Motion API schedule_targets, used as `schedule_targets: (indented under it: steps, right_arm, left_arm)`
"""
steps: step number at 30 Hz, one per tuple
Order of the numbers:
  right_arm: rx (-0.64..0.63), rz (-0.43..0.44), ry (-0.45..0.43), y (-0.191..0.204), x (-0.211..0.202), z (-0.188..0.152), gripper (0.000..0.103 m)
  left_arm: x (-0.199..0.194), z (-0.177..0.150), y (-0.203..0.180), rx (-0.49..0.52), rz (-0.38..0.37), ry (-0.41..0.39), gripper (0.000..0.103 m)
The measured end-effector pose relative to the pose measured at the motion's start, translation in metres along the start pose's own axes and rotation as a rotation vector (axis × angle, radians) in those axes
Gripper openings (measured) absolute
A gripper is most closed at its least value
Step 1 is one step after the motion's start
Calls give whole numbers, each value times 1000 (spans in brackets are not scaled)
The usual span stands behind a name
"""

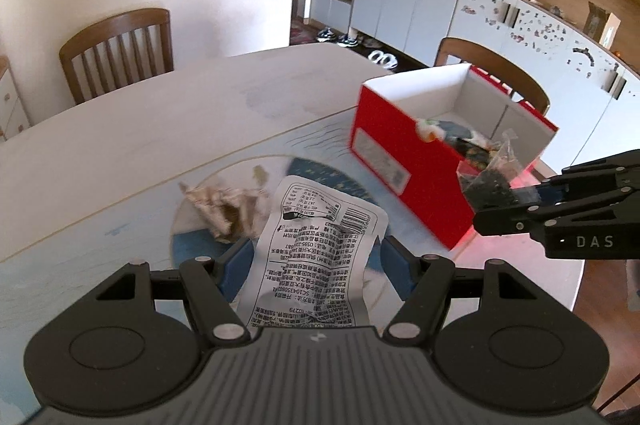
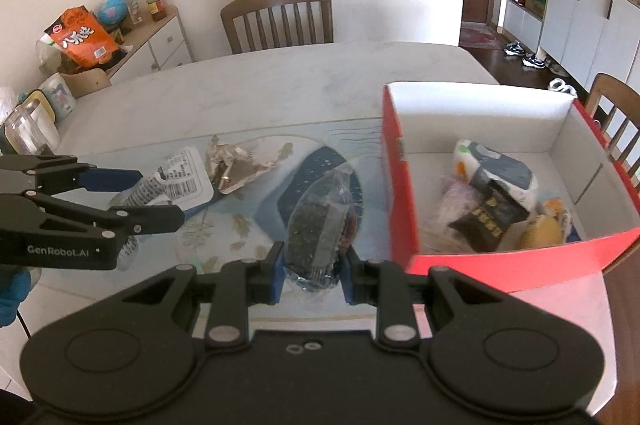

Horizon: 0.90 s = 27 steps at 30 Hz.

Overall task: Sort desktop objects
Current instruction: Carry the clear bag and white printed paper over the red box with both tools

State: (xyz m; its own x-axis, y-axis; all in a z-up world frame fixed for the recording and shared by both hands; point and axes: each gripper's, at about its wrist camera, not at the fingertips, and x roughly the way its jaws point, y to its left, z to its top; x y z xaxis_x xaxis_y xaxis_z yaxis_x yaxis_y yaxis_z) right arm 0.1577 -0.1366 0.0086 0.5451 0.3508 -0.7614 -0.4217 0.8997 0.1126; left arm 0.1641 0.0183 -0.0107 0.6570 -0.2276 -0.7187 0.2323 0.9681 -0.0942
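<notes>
While both tongs work over the pale marble-look table (image 2: 280, 81), each has a packet pinched between its blue pads. The left tongs (image 1: 316, 261) are clenched on a white printed sachet (image 1: 320, 257), its text side facing the camera, held above a blue-and-white illustrated mat (image 2: 240, 221) that covers the near part of the table. The right tongs (image 2: 312, 265) grasp a clear bag of dark granules (image 2: 320, 221); in the left wrist view that bag (image 1: 490, 181) hangs at the near corner of the red cardboard box (image 1: 404, 161), just at its rim.

On the mat lies a crumpled piece of foil wrapper (image 2: 236, 169), beside the sachet — whether the two touch cannot be told. The red box (image 2: 400, 185), white inside, stands open on the right side of the table and already holds several packets, among them a dark sachet with gold lettering (image 2: 484, 221) and a white-and-blue pouch (image 2: 496, 169).

Around the table stand wooden slat-back chairs (image 2: 280, 19). A low white sideboard (image 2: 160, 41) by the wall carries an orange snack bag (image 2: 84, 39) and a small globe (image 2: 112, 9). Grey-white cabinets (image 1: 404, 5) with open wooden shelves above line the far wall — shoes (image 1: 336, 37) lie on the dark floor beneath.
</notes>
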Motion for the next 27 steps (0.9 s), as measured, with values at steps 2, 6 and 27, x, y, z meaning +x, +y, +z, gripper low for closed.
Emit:
schedule_targets:
  steps: [2,6,27]
  right_arm:
    - [5,-3,-4,-9,-4,-1,26]
    - [13,-12,-16,-30,-13,-2,26]
    - [52,-84,-50,-143,-27,8,26]
  left_arm:
    - [3,4,-10,4,-6,-4,69]
    - [10,14,-32,18,-18,-15,69]
    - [72,76,-135,97,-75,5,69]
